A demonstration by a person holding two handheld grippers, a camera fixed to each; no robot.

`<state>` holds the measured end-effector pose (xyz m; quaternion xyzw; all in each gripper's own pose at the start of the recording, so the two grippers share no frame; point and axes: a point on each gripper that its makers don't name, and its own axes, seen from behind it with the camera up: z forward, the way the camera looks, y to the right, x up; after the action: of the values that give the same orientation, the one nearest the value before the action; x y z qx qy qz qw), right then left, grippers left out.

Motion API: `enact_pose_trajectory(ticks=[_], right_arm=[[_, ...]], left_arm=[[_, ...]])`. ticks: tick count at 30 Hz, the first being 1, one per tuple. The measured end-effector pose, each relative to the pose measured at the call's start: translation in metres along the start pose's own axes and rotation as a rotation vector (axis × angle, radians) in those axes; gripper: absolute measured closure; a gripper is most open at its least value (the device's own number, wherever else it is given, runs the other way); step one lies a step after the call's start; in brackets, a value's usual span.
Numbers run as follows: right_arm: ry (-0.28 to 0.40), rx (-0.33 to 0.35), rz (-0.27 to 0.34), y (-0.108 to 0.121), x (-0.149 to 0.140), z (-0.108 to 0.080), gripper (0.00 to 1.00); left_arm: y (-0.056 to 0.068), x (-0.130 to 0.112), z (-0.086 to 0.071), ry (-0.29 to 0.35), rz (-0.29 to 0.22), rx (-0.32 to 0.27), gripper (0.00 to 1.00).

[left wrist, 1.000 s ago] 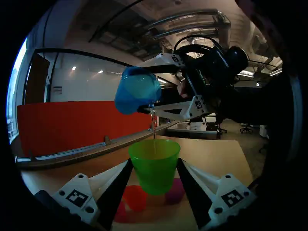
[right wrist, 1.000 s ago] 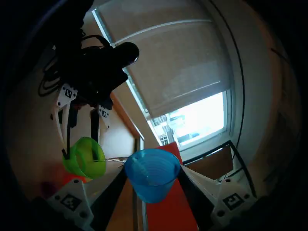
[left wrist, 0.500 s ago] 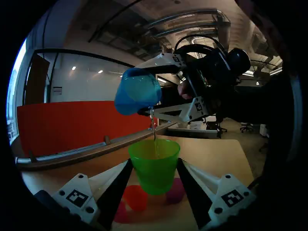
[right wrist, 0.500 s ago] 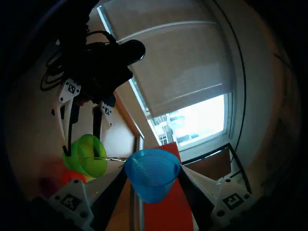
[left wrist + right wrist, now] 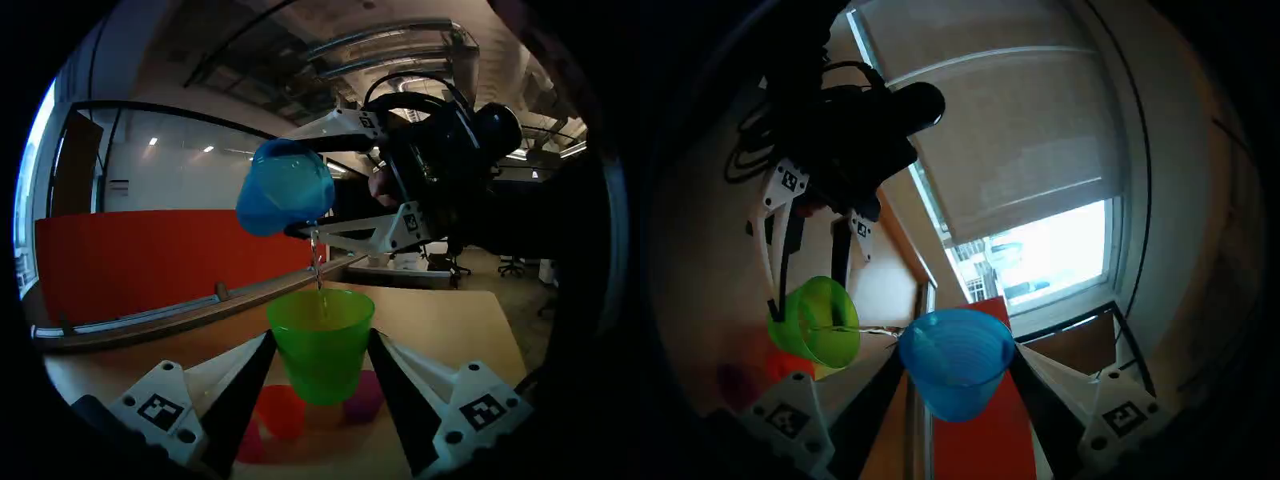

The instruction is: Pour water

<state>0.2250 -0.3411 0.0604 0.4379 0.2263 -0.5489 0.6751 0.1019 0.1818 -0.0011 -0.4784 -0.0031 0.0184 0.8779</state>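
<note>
The left gripper pinches an upright green plastic cup between its jaws, over a wooden counter. Above it, the right gripper has its jaws clamped on a steeply tilted blue plastic cup. A thin stream of water falls from its rim into the green cup. A small red cup and a purple cup sit by the green cup's base. Square black-and-white coded tags mark the gripper fingers.
</note>
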Motion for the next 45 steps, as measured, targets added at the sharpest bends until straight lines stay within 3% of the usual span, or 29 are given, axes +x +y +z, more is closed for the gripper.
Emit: enact_pose_trajectory(ticks=[45], right_arm=[[-0.005, -0.009, -0.076, -0.0001, 0.0075, -0.0009, 0.09]], left_arm=[[0.0038, -0.0024, 0.0003, 0.002, 0.003, -0.002, 0.17]])
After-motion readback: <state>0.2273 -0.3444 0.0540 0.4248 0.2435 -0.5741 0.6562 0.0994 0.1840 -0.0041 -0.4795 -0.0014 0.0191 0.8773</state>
